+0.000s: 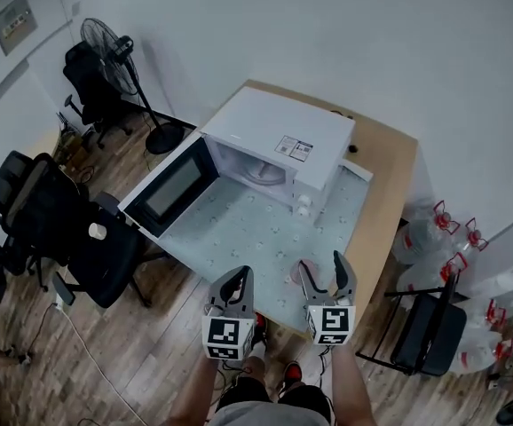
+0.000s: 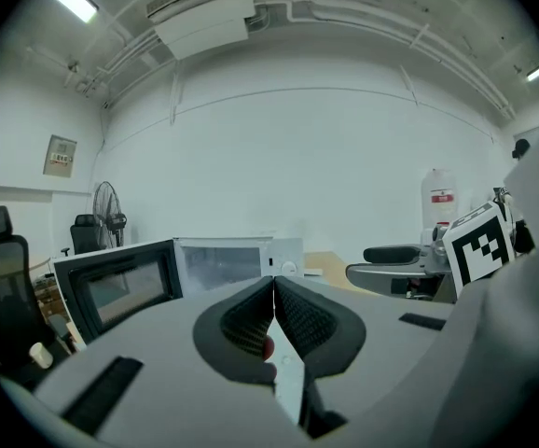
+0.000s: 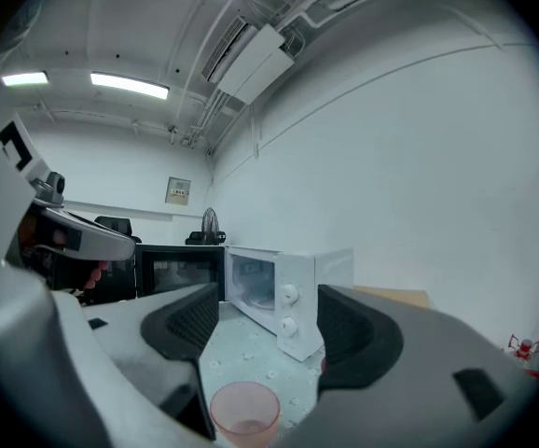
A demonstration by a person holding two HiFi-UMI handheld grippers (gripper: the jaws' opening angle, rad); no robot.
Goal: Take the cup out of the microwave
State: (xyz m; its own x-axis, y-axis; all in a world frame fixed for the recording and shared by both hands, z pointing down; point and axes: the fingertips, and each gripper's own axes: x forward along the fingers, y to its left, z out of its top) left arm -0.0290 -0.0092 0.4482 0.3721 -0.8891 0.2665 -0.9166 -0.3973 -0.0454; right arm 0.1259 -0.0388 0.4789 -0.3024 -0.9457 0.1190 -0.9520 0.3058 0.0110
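The white microwave [image 1: 279,136] stands on the table with its door [image 1: 169,191] swung wide open to the left; inside I see only the glass turntable [image 1: 264,172]. In the right gripper view a translucent pink cup [image 3: 244,416] stands upright on the patterned cloth, low between the jaws and apart from both pads. My right gripper [image 3: 268,329] is open around that spot, near the table's front edge [image 1: 323,273]. My left gripper [image 2: 274,292] is shut with nothing in it, held beside the right one [image 1: 237,284]. The microwave [image 2: 237,261] lies ahead of it.
A pale flowered cloth [image 1: 239,229] covers the wooden table [image 1: 390,180]. Black office chairs [image 1: 39,211] and a standing fan [image 1: 106,47] are at the left. Water bottles [image 1: 443,238] and a black chair [image 1: 430,331] crowd the right side.
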